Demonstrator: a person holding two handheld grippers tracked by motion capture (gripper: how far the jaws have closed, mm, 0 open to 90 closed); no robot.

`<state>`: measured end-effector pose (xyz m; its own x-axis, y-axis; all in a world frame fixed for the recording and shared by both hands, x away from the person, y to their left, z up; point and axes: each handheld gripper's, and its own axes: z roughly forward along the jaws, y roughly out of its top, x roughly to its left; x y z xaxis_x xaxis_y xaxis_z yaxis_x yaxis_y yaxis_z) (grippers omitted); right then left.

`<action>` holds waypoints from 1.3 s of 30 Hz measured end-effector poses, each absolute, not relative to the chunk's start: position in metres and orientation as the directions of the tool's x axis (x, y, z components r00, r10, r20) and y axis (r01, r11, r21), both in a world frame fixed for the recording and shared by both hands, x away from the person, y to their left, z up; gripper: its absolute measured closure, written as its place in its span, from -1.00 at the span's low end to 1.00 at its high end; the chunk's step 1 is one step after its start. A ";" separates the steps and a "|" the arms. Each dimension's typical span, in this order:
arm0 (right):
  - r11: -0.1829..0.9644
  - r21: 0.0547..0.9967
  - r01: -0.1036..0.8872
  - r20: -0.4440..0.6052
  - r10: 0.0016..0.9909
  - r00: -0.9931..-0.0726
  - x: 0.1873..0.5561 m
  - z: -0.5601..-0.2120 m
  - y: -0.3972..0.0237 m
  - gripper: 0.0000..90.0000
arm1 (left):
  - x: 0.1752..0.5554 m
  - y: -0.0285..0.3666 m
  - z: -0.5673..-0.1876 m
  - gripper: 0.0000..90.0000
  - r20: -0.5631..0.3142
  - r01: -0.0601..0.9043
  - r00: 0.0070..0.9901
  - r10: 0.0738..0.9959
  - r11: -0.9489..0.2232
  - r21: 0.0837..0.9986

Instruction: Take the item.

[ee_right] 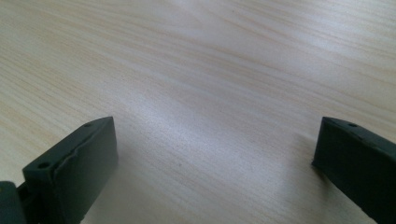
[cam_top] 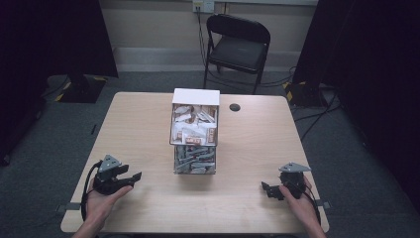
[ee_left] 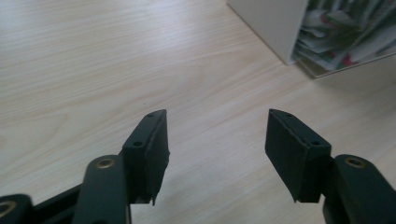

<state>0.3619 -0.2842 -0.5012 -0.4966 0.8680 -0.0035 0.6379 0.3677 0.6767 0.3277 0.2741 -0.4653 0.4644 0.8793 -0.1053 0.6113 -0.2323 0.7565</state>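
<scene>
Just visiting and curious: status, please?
Left gripper open, empty. Right gripper open, empty. Packet box mid-table, untouched. Path to it clear.

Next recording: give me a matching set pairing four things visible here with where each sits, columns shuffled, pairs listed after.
Things:
1. clear plastic box of packets
2. small round black disc
3. black folding chair
4. left gripper

Places:
A. on the floor beyond the light wooden table
B. near table edge, left
C. table centre
D. just right of the box's far end

Pairs: 1-C, 2-D, 3-A, 4-B
</scene>
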 end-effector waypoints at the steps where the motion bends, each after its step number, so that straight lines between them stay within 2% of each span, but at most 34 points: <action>1: 0.368 0.676 0.638 -0.004 0.868 -0.497 0.362 -0.501 -0.284 -1.00 | 0.327 0.273 -0.464 -0.11 -0.108 0.610 0.474 0.874 -0.237 0.756; 8: 0.367 0.677 0.638 -0.002 0.868 -0.496 0.362 -0.501 -0.284 -1.00 | 0.324 0.266 -0.456 0.01 -0.129 0.600 0.497 0.858 -0.233 0.765; 24: 0.368 0.676 0.638 -0.004 0.868 -0.497 0.362 -0.501 -0.284 -1.00 | 0.316 0.249 -0.439 0.10 -0.173 0.541 0.572 0.802 -0.210 0.814; 26: 0.368 0.676 0.638 -0.003 0.868 -0.497 0.362 -0.501 -0.284 -1.00 | 0.316 0.245 -0.438 0.16 -0.195 0.539 0.605 0.771 -0.217 0.814; 32: 0.368 0.677 0.638 -0.003 0.868 -0.497 0.362 -0.501 -0.284 -1.00 | 0.313 0.230 -0.434 0.14 -0.213 0.519 0.655 0.725 -0.226 0.825; 39: 0.368 0.676 0.638 -0.003 0.867 -0.498 0.362 -0.501 -0.284 -1.00 | 0.310 0.215 -0.425 0.17 -0.199 0.485 0.691 0.695 -0.242 0.840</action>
<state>0.3620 -0.2843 -0.5012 -0.4978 0.8673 -0.0029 0.6378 0.3683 0.6765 0.3099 0.2150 -0.4254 0.6911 0.6949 -0.1987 0.4852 -0.2423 0.8401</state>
